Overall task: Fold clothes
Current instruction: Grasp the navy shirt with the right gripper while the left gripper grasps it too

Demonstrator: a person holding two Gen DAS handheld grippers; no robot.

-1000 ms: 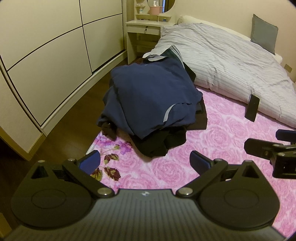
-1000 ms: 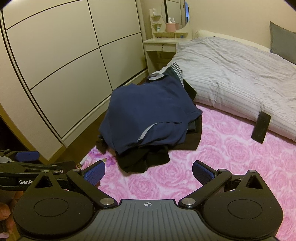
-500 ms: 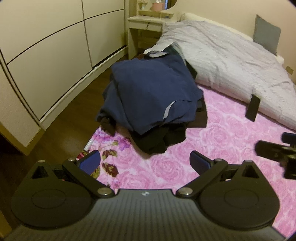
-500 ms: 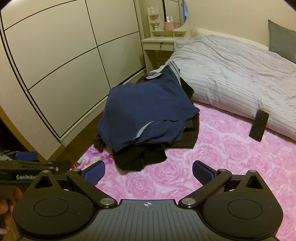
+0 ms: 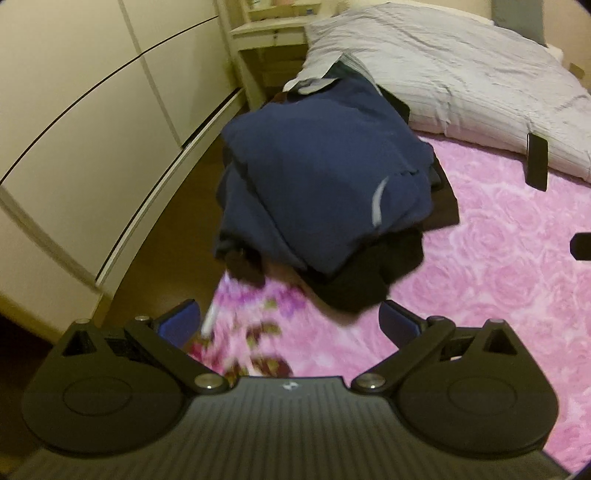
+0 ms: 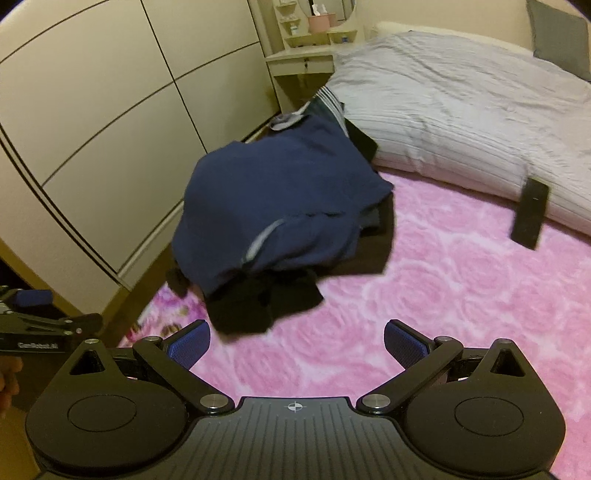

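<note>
One heap of clothes (image 5: pixel 325 192) lies at the left edge of the pink rose-patterned blanket (image 5: pixel 498 280) that covers the bed; a navy garment (image 6: pixel 288 206) with a pale stripe sits on top, black pieces (image 6: pixel 258 302) spill out beneath it toward the near edge, and a striped grey bit pokes out at the far end; how many garments make up the heap cannot be counted, since the lower ones are buried. Two grippers are in view; the left gripper (image 5: pixel 288 321) hangs with its blue pads spread wide, nothing between them, over the blanket's near left corner, close to the heap's black hem; the right gripper (image 6: pixel 295 345) is likewise spread and empty, over the blanket just short of the heap. One dark phone (image 6: pixel 530 214) lies against the grey striped duvet (image 6: pixel 461 110), which is bunched along the blanket's far edge. One grey pillow (image 6: pixel 561 40) is cut off at the frame's corner. The near blanket is smeared with motion blur in the left wrist view. Cream wardrobe panels (image 6: pixel 92 122) line the left wall above a brown wooden floor (image 5: pixel 159 236); a small dresser (image 6: pixel 303 62) with one pink cup (image 6: pixel 318 23) stands at the bed's far corner.
</note>
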